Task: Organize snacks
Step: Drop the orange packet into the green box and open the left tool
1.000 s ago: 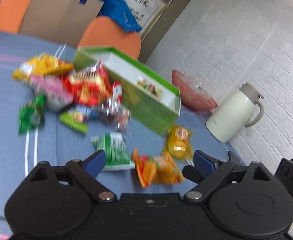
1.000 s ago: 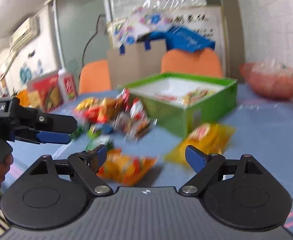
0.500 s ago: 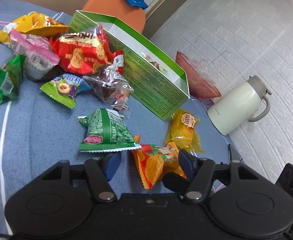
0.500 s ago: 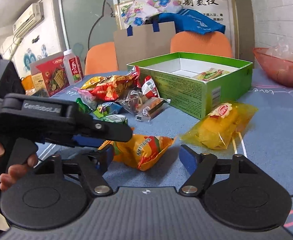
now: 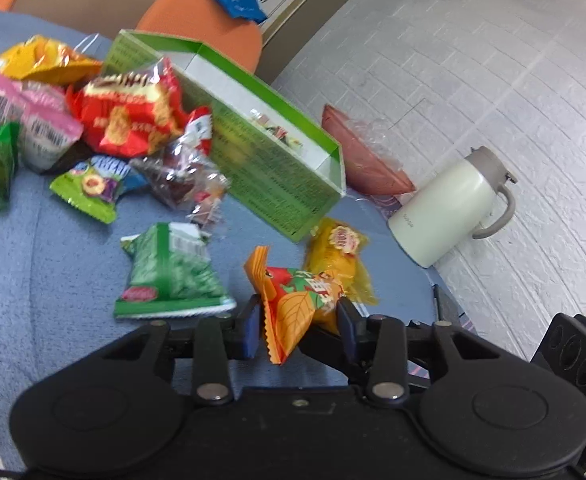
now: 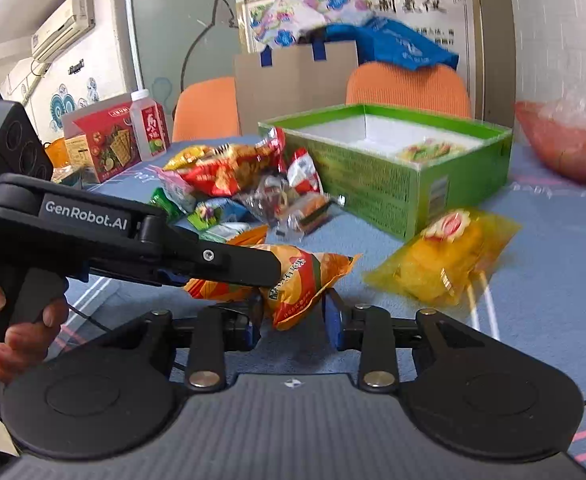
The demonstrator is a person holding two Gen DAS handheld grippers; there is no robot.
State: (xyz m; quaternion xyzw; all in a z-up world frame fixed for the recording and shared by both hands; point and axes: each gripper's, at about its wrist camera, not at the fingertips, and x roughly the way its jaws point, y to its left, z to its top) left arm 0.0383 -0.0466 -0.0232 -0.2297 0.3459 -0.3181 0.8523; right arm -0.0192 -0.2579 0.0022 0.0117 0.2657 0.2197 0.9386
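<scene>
While both sets of jaws are closing around the orange snack bag (image 5: 293, 304), lying at six o'clock of the green box (image 5: 277, 184), you are handling a light, crinkly, slippery pouch; be gripping its crimped ends.

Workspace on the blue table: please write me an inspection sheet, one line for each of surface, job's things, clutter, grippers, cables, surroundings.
Surface: blue tablecloth with pale stripes.
Job's things: open green box with one packet inside; orange snack packet nearest; yellow packet beside it; green packet; a pile of mixed packets against the box.
Clutter: white jug, red bowl, red carton and bottle.
Grippers: left gripper and right gripper both closing, the orange packet between the fingers of each; whether the pads press cannot be told.
Cables: thin dark cable under the left gripper.
Surroundings: orange chairs, cardboard, white brick wall, air conditioner.
</scene>
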